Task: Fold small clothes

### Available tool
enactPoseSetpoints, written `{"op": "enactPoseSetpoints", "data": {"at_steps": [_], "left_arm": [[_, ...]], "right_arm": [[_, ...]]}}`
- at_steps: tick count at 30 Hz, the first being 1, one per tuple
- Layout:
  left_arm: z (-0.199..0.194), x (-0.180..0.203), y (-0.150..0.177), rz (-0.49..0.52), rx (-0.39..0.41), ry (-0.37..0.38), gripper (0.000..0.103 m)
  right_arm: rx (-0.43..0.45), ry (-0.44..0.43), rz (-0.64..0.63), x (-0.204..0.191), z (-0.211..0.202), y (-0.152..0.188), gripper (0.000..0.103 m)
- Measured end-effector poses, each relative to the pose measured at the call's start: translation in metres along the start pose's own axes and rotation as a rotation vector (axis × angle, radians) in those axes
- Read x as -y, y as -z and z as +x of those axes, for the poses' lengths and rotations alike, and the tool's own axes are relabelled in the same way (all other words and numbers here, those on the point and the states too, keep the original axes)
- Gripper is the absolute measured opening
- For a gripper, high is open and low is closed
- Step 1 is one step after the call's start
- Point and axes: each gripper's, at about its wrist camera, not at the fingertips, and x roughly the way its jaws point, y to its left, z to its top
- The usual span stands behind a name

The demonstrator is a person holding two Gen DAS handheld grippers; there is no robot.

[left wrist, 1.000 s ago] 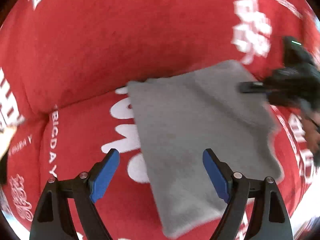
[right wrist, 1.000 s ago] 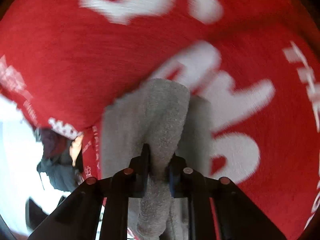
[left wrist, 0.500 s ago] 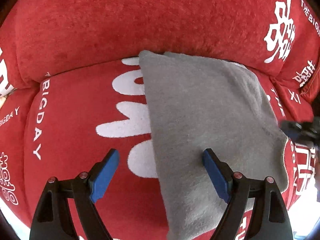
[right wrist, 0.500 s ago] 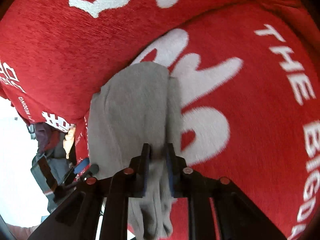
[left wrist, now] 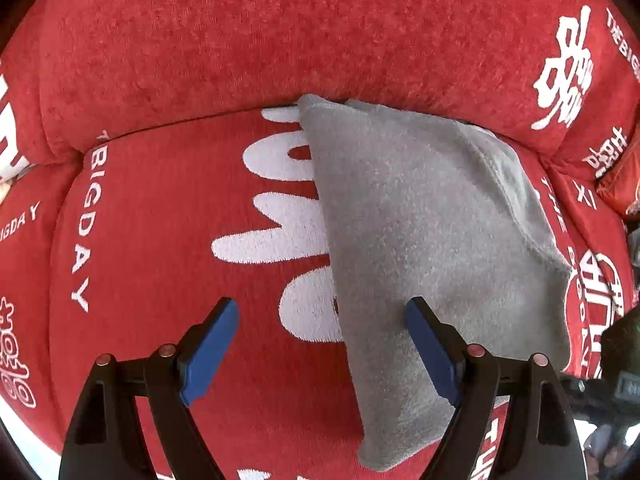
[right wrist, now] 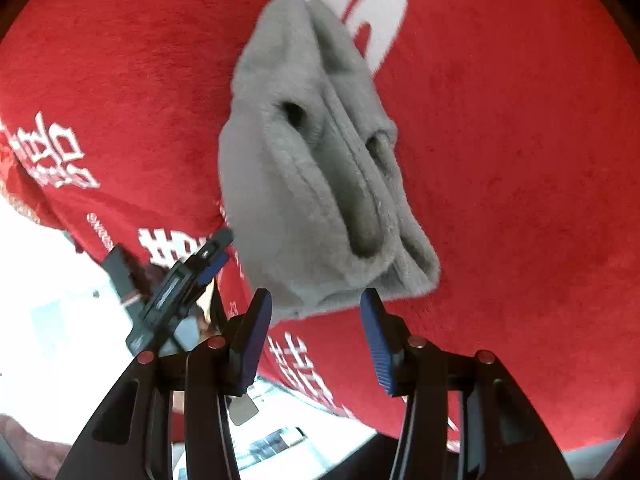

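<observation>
- Your grey cloth (left wrist: 420, 240) lies folded on a red sofa seat (left wrist: 168, 240), its far corner tucked up against the back cushion (left wrist: 240, 40).
- On the seat you can read "BIGDAY" (left wrist: 82, 236) in white running down the left side, with big white letters half hidden under the cloth; "THE BIG" and white Chinese characters (left wrist: 564, 72) show on the right.
- Past the sofa edge, the right camera shows only a bright, blurred floor (right wrist: 48, 280).
- Your left claw (left wrist: 322, 344) stands wide open above the cloth's near left edge, gripping nothing.
- Your right claw (right wrist: 316, 312) is opening; the cloth's bunched near end (right wrist: 320, 184) sits just ahead of its tips, untouched by the pads.
</observation>
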Motion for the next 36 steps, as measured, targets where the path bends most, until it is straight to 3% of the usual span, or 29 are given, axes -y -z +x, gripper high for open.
{"op": "enactPoseSetpoints", "data": {"at_steps": [4, 5, 6, 8, 11, 13, 15, 17, 19, 25, 30, 36], "left_arm": [[-0.002, -0.003, -0.001, 0.023, -0.003, 0.023, 0.086], [-0.004, -0.003, -0.001, 0.024, -0.004, 0.024, 0.086], [-0.008, -0.004, 0.0, 0.03, 0.0, 0.033, 0.086], [-0.016, 0.0, 0.005, 0.093, 0.022, 0.074, 0.086], [-0.011, 0.016, 0.025, 0.285, 0.001, 0.029, 0.086], [-0.001, 0.023, 0.042, 0.384, -0.03, -0.001, 0.086], [0.005, 0.023, 0.054, 0.419, -0.051, -0.014, 0.086], [0.006, 0.018, 0.061, 0.397, -0.06, 0.0, 0.086], [0.004, 0.012, 0.061, 0.349, -0.067, 0.016, 0.086], [-0.004, 0.007, 0.061, 0.297, -0.064, 0.011, 0.086], [-0.015, 0.002, 0.068, 0.281, -0.058, -0.004, 0.086], [-0.027, -0.007, 0.073, 0.204, -0.059, 0.006, 0.086]], "right_arm": [[0.067, -0.045, 0.101, 0.011, 0.019, -0.006, 0.048], [0.075, -0.05, 0.11, 0.009, 0.024, -0.008, 0.034], [0.074, -0.046, 0.104, 0.005, 0.028, -0.009, 0.009], [0.087, -0.056, 0.053, -0.013, 0.03, -0.007, 0.009], [0.127, -0.056, 0.001, -0.034, 0.025, 0.013, 0.008], [0.142, -0.033, 0.031, -0.028, 0.028, 0.022, 0.008], [0.151, 0.041, 0.069, -0.011, 0.033, 0.027, 0.008], [0.163, 0.095, 0.089, 0.004, 0.034, 0.025, 0.008], [0.159, 0.083, 0.097, 0.006, 0.035, 0.024, 0.008], [0.135, 0.281, -0.005, -0.024, 0.014, 0.032, 0.013], [0.233, 0.33, -0.112, -0.058, -0.02, 0.043, 0.013], [0.225, 0.378, -0.312, -0.108, 0.008, -0.002, 0.013]]}}
